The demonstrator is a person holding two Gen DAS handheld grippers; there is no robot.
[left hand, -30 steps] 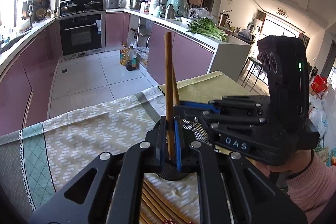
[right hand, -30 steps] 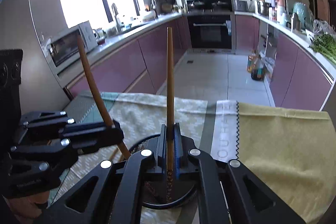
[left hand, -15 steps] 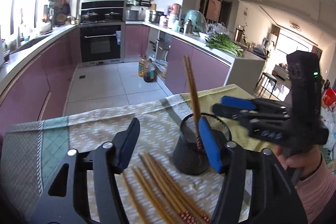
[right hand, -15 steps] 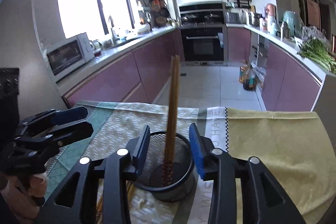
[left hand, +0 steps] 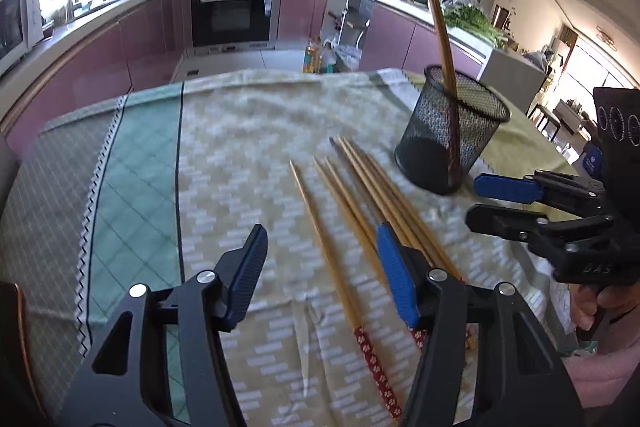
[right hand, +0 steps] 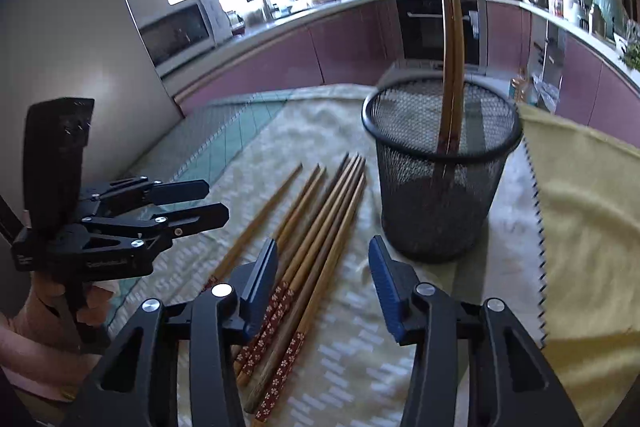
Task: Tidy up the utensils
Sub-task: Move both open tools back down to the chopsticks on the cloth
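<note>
**Two chopsticks in the cup, the rest on the cloth**

A black mesh cup (right hand: 440,179) stands on a patterned cloth (left hand: 240,147) spread over the table. Two chopsticks (right hand: 452,67) stand in the cup, thin ends up and leaning together against its rim; their red patterned ends show dimly through the mesh.

The loose chopsticks (right hand: 312,227) lie flat on the cloth just left of the cup (as the right wrist view shows it), points toward the far side, red flowered ends toward the near edge. Most lie in a tight bunch, touching one another; one lies a little apart on the left.

The left gripper (left hand: 320,271) hangs over the near part of the pile with its blue pads apart. Its jaws are closing, with nothing pressed between them: one single chopstick (left hand: 332,255) runs on the cloth below the gap, and the right pad sits above the bunch. A hand (right hand: 52,319) holds this gripper by its handle.

The right gripper (right hand: 324,279) hangs over the red ends of the bunch, near the foot of the cup. Its jaws are opening and hold nothing; the chopsticks lie under the gap and under the left pad. A hand in a pink sleeve (left hand: 596,311) holds it.

Behind the table, purple kitchen cabinets (left hand: 120,43) and a black oven (left hand: 234,3) line the far walls.
</note>
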